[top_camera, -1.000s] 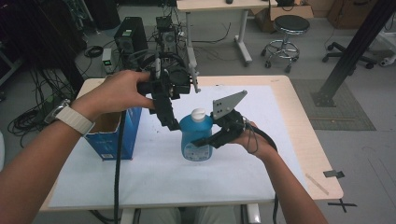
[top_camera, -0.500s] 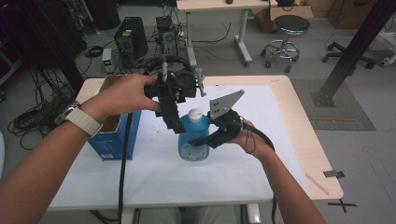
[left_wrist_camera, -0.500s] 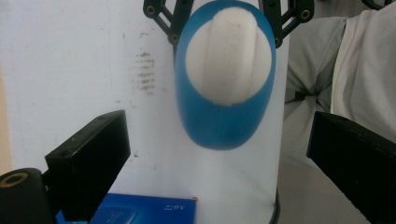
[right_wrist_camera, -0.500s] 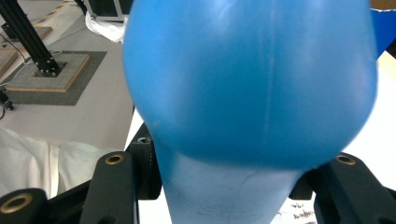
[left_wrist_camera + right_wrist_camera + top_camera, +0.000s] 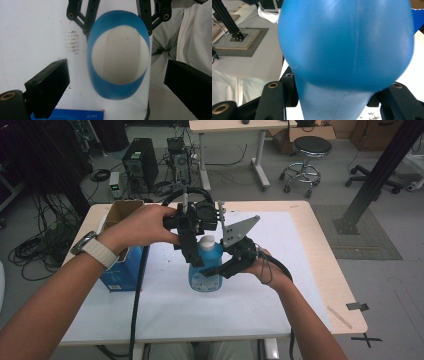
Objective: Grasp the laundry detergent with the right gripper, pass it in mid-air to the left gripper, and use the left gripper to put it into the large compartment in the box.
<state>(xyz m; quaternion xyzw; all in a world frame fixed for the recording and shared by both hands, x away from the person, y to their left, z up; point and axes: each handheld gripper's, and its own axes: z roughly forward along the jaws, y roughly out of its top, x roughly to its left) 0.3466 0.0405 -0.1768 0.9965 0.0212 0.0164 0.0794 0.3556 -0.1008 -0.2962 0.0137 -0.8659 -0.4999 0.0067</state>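
Note:
A blue bottle [image 5: 205, 272] with a white cap [image 5: 207, 240] stands on the white sheet [image 5: 280, 285] in mid table. My right gripper [image 5: 216, 270] comes in from the right and is shut on the bottle's body; its jaws flank the blue bottle wall [image 5: 344, 42] in the right gripper view. My left gripper [image 5: 200, 249] points down over the bottle's top and is open. In the left gripper view its jaws stand wide on either side of the cap [image 5: 118, 57], touching nothing, with the gripper's midpoint [image 5: 117, 86] over the bottle's shoulder.
A blue box [image 5: 122, 267] with an open cardboard top stands at the table's left, beside the left forearm. The wooden table edge [image 5: 335, 280] runs along the right. Cables, a computer tower [image 5: 137, 165] and a stool [image 5: 310, 147] stand beyond the far edge.
My left gripper has shifted a little to the right and now hangs over the bottle's cap. The right gripper and the bottle have stayed in place.

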